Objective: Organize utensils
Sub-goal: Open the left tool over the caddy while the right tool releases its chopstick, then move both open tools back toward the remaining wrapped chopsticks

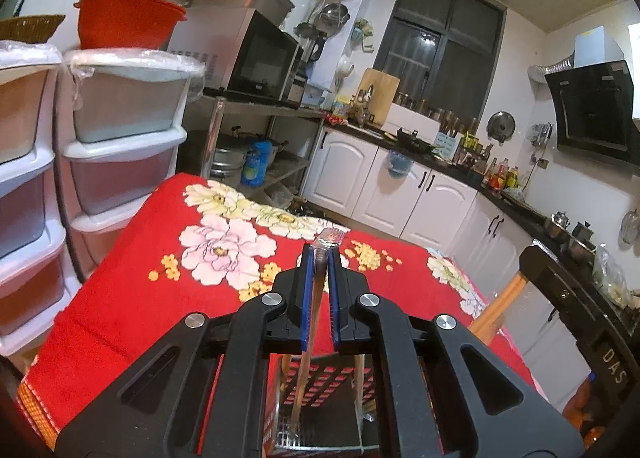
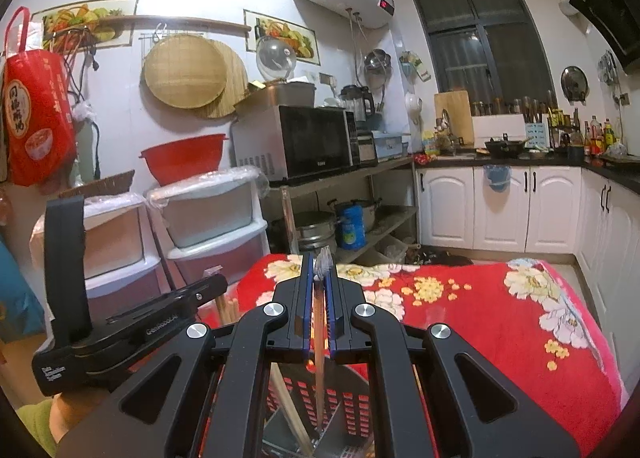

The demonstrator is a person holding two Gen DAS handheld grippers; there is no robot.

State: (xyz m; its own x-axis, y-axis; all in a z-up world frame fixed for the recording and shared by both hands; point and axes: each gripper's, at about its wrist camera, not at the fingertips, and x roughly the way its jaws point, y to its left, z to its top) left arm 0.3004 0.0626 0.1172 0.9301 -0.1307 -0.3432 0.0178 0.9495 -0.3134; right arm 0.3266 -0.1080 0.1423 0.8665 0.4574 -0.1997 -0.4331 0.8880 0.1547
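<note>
In the left wrist view my left gripper (image 1: 320, 254) is shut on a wooden chopstick (image 1: 315, 306) whose clear-wrapped tip (image 1: 330, 236) sticks out past the fingertips. The stick runs down into a perforated metal utensil holder (image 1: 320, 386) directly beneath, which holds other chopsticks. In the right wrist view my right gripper (image 2: 319, 262) is shut on another wrapped chopstick (image 2: 319, 330), which hangs into the same holder (image 2: 352, 406). The left gripper's body (image 2: 120, 322) shows at the left there. The right gripper's body (image 1: 580, 310) shows at the right of the left wrist view.
The holder stands on a table under a red floral cloth (image 1: 160, 278) (image 2: 500, 338). Plastic drawer towers (image 1: 120, 138) stand close to the table's left edge. A metal shelf with a microwave (image 2: 296, 142) and white kitchen cabinets (image 2: 500, 206) lie beyond the table.
</note>
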